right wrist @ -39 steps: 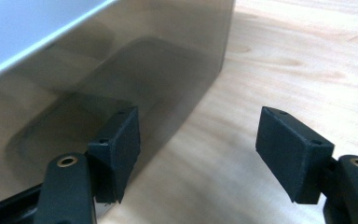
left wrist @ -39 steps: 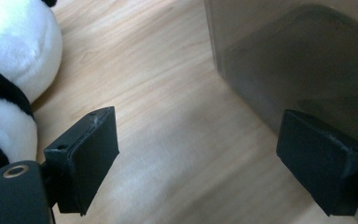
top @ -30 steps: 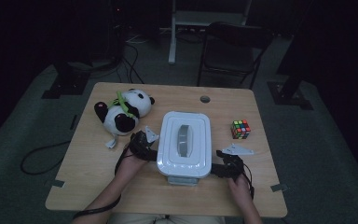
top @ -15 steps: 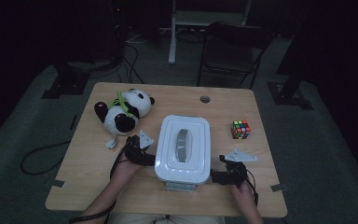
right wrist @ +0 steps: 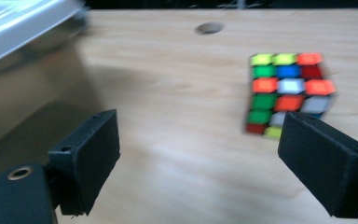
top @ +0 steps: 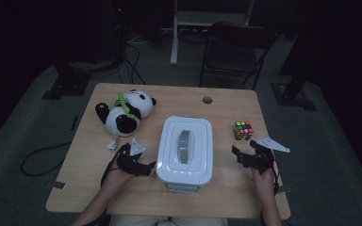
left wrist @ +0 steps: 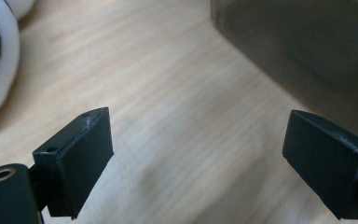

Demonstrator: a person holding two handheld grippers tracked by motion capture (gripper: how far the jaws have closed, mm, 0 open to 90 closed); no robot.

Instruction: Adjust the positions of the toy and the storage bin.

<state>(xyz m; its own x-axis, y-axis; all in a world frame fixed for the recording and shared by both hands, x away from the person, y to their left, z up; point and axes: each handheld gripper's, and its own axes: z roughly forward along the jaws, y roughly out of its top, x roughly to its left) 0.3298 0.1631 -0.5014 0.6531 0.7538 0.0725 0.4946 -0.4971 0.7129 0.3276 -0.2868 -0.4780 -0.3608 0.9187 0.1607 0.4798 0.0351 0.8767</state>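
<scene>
Left tongs (top: 147,168), lower left of centre in the high view: spread wide, holding nothing, just beside the box's left wall. Right tongs (top: 238,155), lower right: jaws just opened to full spread, nothing between them, well clear of the box. One white lidded box (top: 186,148) at centre of the surface (top: 89,188). One puzzle cube (top: 243,130). One panda plush (top: 125,112), upper left.

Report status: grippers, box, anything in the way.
Left gripper open beside the lidded box, holding nothing. Right gripper open, jaws just widened, nothing between them. Puzzle cube just ahead of right fingers.
</scene>
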